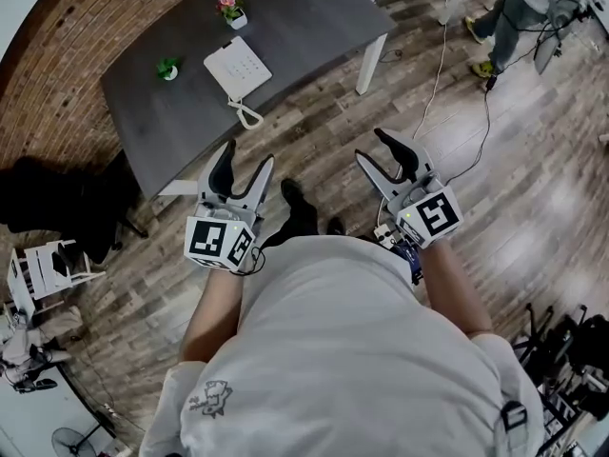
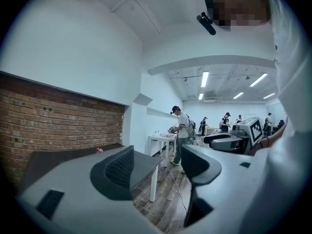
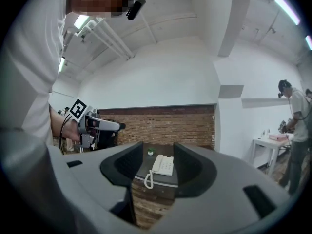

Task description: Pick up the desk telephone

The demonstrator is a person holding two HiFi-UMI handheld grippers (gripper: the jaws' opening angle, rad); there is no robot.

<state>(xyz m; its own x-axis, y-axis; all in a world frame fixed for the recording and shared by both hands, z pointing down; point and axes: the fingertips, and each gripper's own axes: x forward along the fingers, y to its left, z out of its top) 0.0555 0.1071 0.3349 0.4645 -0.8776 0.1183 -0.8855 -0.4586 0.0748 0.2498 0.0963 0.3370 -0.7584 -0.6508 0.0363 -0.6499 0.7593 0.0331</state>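
The desk telephone [image 1: 238,69] is lying near the front edge of the counter [image 1: 304,27], well apart from both grippers, with its coiled cord [image 1: 249,114] hanging over. It is being judged light, rigid and smooth, with a loose handset. Gripping across the base's long sides is being advised. The jaws of the left gripper [image 1: 247,157] and right gripper [image 1: 374,148] are being held spread and empty. The telephone is being framed in the right gripper view, but not in the left gripper view.

Smooth plastic telephone [image 1: 238,68], matt table [image 1: 309,27]
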